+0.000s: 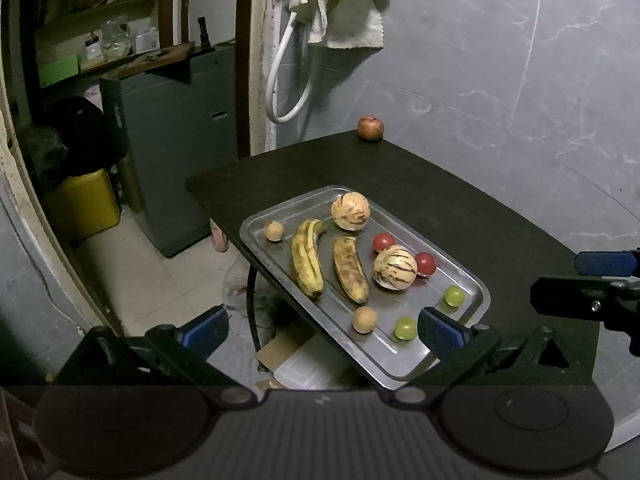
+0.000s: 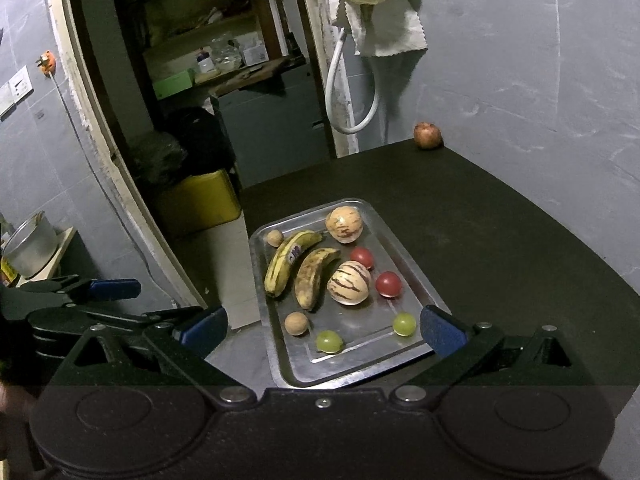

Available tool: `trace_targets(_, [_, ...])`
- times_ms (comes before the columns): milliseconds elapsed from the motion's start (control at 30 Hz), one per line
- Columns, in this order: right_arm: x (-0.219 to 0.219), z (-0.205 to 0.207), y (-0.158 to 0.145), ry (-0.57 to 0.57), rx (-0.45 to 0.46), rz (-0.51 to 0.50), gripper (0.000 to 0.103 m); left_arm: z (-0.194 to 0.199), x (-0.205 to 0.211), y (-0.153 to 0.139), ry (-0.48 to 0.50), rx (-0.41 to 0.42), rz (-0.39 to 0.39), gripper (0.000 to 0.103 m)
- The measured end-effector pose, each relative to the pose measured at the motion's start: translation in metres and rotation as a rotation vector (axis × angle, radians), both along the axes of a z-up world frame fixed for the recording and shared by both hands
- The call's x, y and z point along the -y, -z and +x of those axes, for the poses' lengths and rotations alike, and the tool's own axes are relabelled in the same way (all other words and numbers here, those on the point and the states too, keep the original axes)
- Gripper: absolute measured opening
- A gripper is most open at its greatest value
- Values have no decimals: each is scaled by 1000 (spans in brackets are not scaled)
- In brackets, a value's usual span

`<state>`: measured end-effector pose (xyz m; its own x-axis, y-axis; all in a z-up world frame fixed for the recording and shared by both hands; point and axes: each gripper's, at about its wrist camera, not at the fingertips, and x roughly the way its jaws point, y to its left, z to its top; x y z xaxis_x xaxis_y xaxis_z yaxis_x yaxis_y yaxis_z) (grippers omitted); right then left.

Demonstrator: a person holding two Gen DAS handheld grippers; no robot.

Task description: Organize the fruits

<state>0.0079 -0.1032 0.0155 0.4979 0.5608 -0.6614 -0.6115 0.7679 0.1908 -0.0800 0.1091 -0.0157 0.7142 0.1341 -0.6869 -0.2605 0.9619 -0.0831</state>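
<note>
Both claws, left [image 1: 322, 330] and right [image 2: 323, 330], hang released and empty just short of the tray [image 1: 478, 286]. Ten fruits already lie in it, so I judge only the apple [image 1: 370, 128], far beyond on the desk [image 1: 460, 184], remains.

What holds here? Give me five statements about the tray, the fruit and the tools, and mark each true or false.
1. Two bananas lie side by side on the tray. True.
2. The apple sits on the tray. False: it rests on the table at the far edge, apart from the tray.
3. The left tool grips a grape. False: it is open and holds nothing; both grapes lie on the tray.
4. Two red tomatoes lie near the striped melon. True.
5. The right tool is shut on a banana. False: it is open and empty, above the tray's near end.
</note>
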Motion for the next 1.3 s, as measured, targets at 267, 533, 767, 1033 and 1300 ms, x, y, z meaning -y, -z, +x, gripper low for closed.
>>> trace_targets(267, [1,1,0,1,-1,0,102,0,-2,0,-1,1,-1,103])
trace_targets(533, [0,3,0,-4,-2,-2,102,1,-4,0,0,2,2,103])
trace_targets(767, [0,4,-1,-5,-1,-1,102,3,-7,-2,6,8,13,103])
trace_targets(1033, [0,4,-1,-5,-1,0,102,2,-9,-2,13,21,-8,103])
trace_targets(1300, [-1,6,-2,-5,-1,3,102,2,-6,-1,17,23,-4,103])
